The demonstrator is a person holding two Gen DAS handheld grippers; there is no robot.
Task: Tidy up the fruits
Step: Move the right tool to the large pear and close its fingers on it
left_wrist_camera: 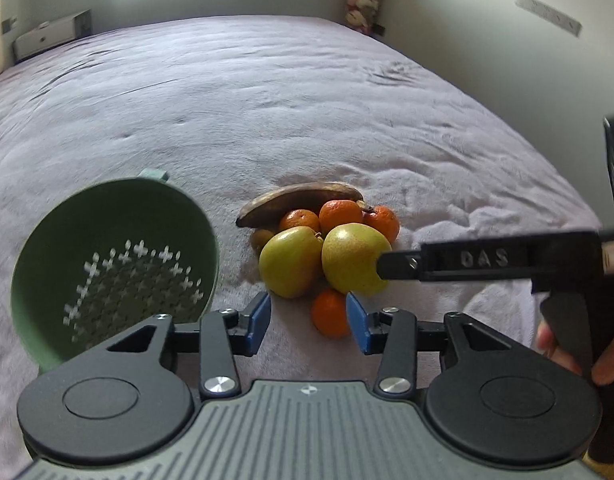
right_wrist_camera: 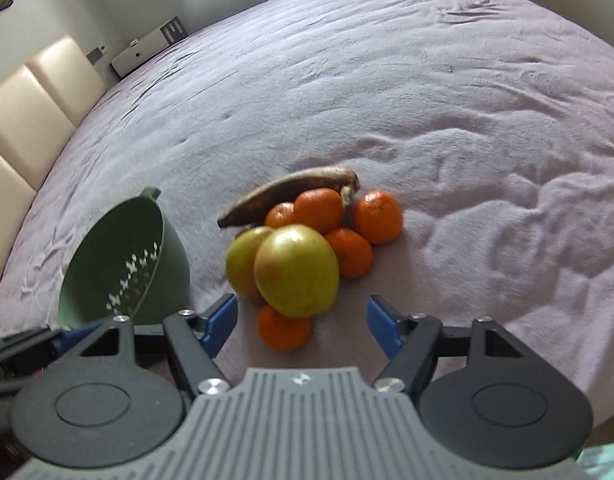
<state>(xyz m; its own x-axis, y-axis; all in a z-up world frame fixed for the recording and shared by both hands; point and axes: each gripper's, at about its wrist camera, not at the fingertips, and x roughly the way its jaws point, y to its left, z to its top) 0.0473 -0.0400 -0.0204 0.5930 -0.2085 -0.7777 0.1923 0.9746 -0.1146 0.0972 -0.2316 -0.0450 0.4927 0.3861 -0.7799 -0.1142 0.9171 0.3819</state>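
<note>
A pile of fruit lies on the mauve bedcover: two yellow-green apples, several tangerines and a brown overripe banana. A green colander lies tilted to the left of the pile, empty. My left gripper is open, just short of the nearest tangerine. My right gripper is open, its fingers either side of the near apple and the tangerine below it, not touching. In the left wrist view its finger reaches the right apple.
The bedcover stretches far behind the fruit. A padded cream headboard runs along the left. A white cabinet stands by the far wall. A hand holds the right gripper's handle.
</note>
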